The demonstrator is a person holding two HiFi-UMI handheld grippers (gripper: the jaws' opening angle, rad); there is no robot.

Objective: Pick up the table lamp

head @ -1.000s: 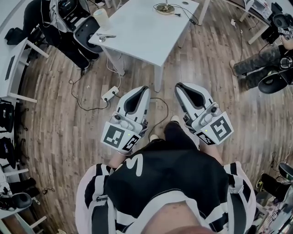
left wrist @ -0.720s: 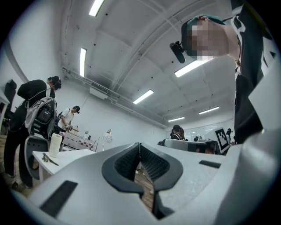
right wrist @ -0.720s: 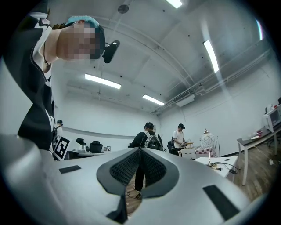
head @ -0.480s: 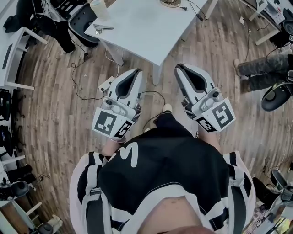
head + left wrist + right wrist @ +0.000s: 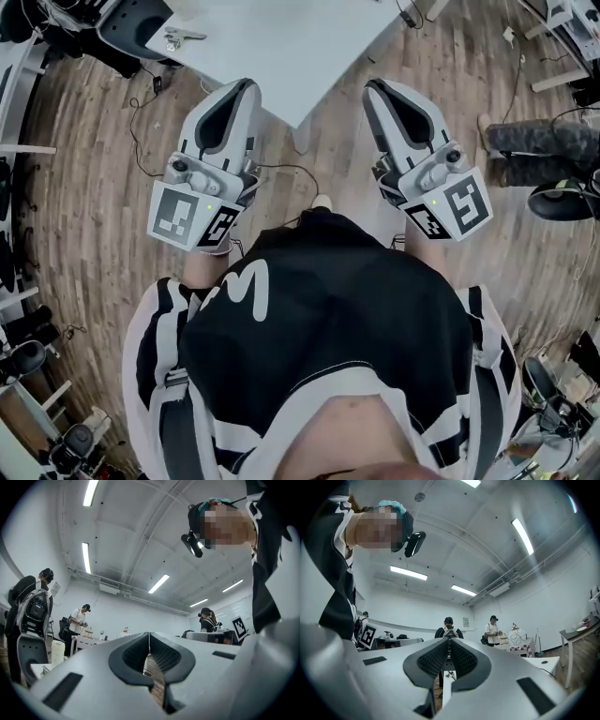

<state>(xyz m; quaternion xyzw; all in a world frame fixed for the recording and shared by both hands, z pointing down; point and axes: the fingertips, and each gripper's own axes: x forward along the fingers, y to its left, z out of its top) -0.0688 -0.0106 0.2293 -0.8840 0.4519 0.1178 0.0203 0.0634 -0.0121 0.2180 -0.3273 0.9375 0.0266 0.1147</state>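
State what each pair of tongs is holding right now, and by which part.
Nothing is held. The left tongs and the right tongs are both shut, with nothing between their jaws.

Left gripper [image 5: 244,84], right gripper [image 5: 375,86]: white-grey shells, black ribbed pads. Marker cubes [image 5: 192,217]: black-and-white squares. Table [image 5: 281,37]: pale white. Floor [image 5: 94,187]: brown wood planks. Shirt [image 5: 328,328]: black, white side stripes. Round lamp [image 5: 516,636]: white, dark looping lines.

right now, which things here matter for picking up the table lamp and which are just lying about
job: left gripper, right gripper (both shut, empty), white rectangular table; lamp outside head view
lying about: small metal tool, black floor cable, black office chair
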